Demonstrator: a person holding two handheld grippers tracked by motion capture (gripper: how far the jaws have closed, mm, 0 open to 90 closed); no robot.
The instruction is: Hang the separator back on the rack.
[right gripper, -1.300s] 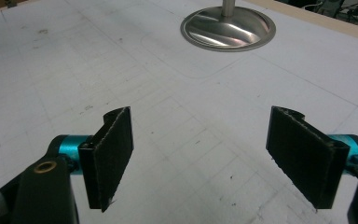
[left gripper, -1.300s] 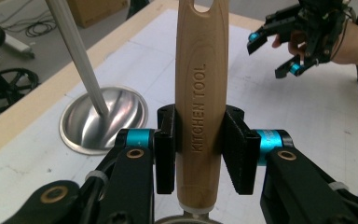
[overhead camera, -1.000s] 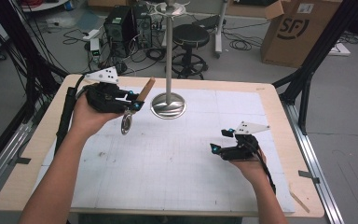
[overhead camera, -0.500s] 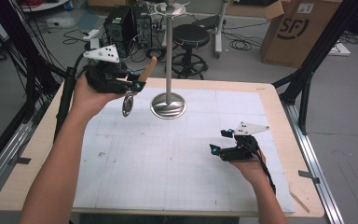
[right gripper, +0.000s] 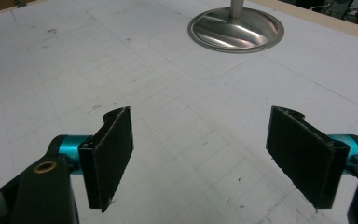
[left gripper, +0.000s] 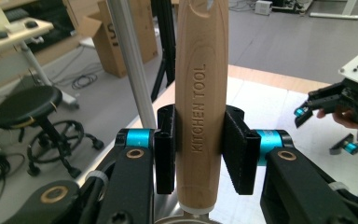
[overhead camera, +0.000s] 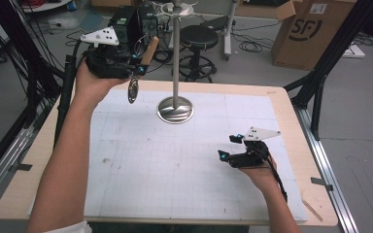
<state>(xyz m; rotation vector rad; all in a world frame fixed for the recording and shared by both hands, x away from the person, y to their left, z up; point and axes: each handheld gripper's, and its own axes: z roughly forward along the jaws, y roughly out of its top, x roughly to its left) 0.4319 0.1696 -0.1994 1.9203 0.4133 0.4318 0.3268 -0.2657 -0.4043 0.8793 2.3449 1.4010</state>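
Held up off the table at the far left corner, the left gripper (overhead camera: 135,62) has its jaws clamped on the wooden handle (left gripper: 201,102) of a kitchen utensil (overhead camera: 141,68), stamped "KITCHEN TOOL"; its metal head (overhead camera: 133,90) hangs below. Right gripper (overhead camera: 227,148): low over the white gridded mat (overhead camera: 175,165) at near right, jaws spread wide, holding nothing. Steel stand (overhead camera: 175,108): upright mid-table, round base (right gripper: 236,31) on mat.

wooden-handled kitchen tool (left gripper: 200,107), stamped "KITCHEN TOOL", metal end hanging down
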